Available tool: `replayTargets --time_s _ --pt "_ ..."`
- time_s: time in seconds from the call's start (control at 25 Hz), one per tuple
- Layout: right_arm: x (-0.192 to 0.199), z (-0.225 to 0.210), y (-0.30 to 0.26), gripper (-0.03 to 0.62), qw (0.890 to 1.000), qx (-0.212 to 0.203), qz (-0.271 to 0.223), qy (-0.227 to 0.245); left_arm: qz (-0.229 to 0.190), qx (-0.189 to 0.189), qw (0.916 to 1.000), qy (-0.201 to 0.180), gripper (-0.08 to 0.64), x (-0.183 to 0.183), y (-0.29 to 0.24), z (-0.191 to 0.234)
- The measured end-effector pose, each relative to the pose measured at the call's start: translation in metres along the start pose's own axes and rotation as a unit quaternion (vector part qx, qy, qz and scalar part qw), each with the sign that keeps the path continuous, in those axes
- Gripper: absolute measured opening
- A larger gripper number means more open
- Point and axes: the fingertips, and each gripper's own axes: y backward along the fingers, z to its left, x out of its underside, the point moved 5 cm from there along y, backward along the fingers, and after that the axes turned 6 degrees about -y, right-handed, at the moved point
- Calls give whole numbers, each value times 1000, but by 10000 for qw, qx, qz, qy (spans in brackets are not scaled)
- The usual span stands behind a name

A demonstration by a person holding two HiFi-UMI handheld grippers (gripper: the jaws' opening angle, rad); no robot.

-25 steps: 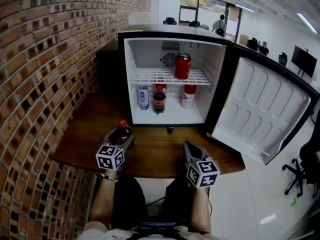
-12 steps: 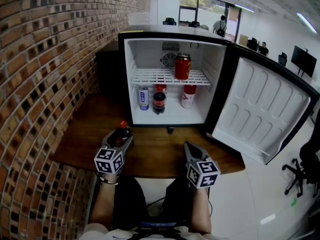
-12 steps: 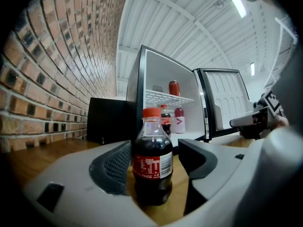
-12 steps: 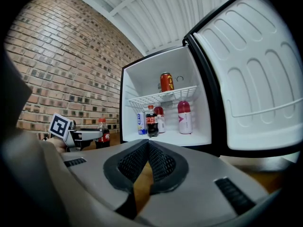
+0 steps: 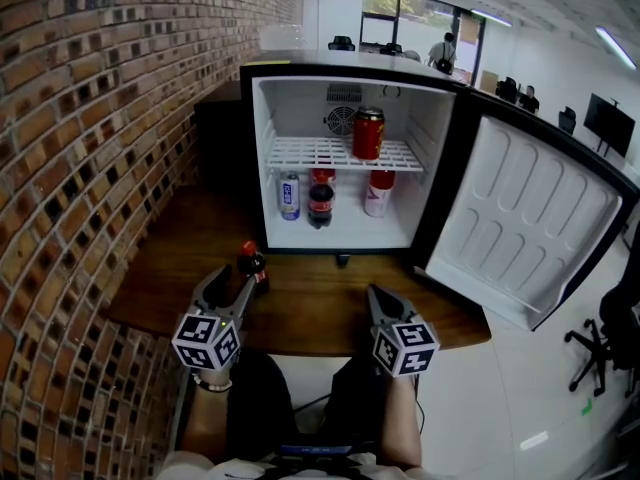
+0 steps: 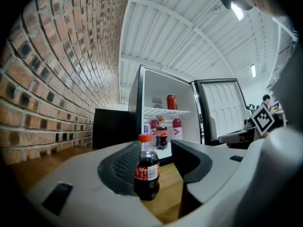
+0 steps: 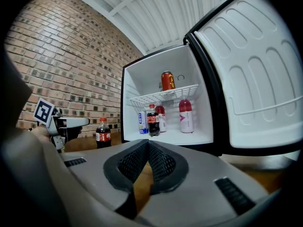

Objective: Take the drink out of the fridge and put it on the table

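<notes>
The setting-down step looks finished: the small dark cola bottle with red cap and label (image 5: 252, 262) stands upright on the brown wooden table (image 5: 320, 316), left of its middle, in front of the open black mini fridge (image 5: 262, 148). The left gripper (image 5: 234, 282) is closing its jaws on nothing, the bottle untouched just ahead of its tips. The right gripper (image 5: 378, 296) is pinched together, empty. Next probably calls for drawing back without knocking the bottle

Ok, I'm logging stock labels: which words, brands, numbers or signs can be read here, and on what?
">": white chevron on the pink bottle in the fridge.
Cola bottle on the table: red label, white print too blurred to read.
Second cola bottle, in the fridge: red label, unreadable.
Blue-and-white can: print too small.
Red can on the shelf: print too small.
</notes>
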Motion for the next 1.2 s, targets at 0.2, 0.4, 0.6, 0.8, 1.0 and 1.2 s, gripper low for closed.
replayTargets --time_s 0.2,0.4,0.6,0.8,1.0,1.2 --pt "0 -2 2 20 10000 29 -26 -8 -63 284 9996 59 56 -5 -5 -21" --pt "-1 -4 5 20 10000 71 -33 -25 7 679 9977 74 0 -4 -20 -52" --pt "-1 -6 6 20 9999 114 -30 -67 46 963 9953 110 0 -5 -37 -81" --pt "-3 -8 6 20 9998 163 -36 -61 70 1162 9931 163 0 -6 -51 -102" --pt "-3 -7 6 20 9999 149 -50 -38 55 1309 9913 160 0 -7 -58 -115" --pt "-5 -9 9 20 9998 180 -124 -34 81 1312 9911 195 0 -5 -60 -117"
